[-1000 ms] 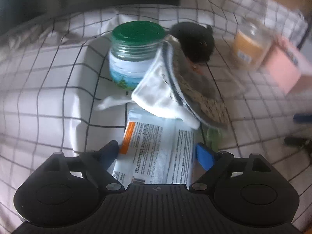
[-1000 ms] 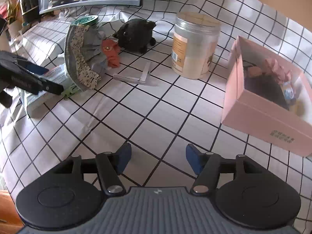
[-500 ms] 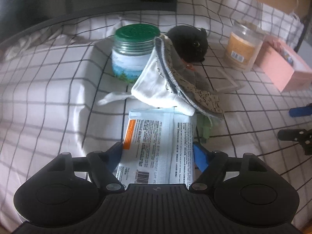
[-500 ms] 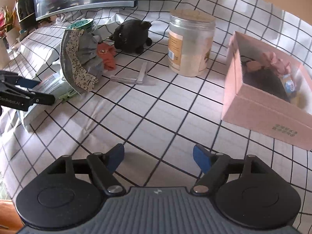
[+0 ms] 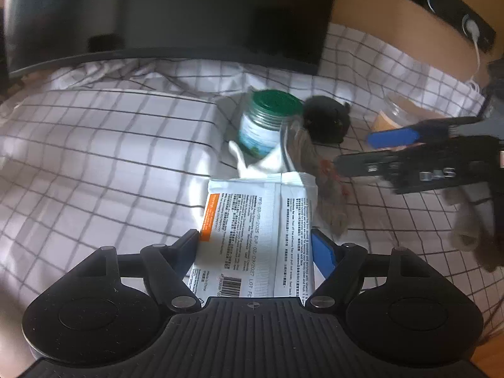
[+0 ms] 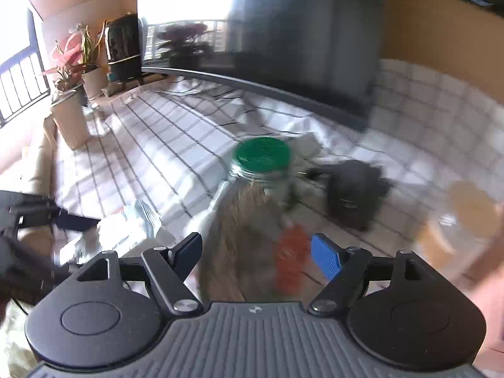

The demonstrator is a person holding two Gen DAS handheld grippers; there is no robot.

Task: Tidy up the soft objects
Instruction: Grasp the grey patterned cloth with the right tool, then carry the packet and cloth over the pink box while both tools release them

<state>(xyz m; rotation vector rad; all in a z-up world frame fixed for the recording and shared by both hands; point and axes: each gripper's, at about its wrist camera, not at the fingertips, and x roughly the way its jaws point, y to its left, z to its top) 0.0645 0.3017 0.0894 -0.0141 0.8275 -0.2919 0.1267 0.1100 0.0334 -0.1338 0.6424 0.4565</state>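
My left gripper [image 5: 256,242] has its jaws around a white wipes packet [image 5: 255,230] with an orange stripe and printed text; the fingers touch its two sides. A grey patterned cloth doll [image 5: 315,173] with a red piece leans on a green-lidded jar [image 5: 267,119]. A black plush pig [image 5: 327,119] sits behind it. My right gripper [image 6: 256,249] is open, with the grey doll [image 6: 249,236] between its fingers, blurred. The black pig [image 6: 352,189] is behind to the right. The right gripper also shows in the left wrist view [image 5: 387,151].
A checked cloth [image 5: 94,157] covers the table. A dark monitor [image 5: 176,15] stands at the back. A clear jar of beige contents [image 6: 466,211] is at the right. Potted plants [image 6: 72,94] stand at the far left.
My right gripper has swung left and forward to straddle the grey doll. My left gripper has lifted and tilted up with the wipes packet between its fingers.
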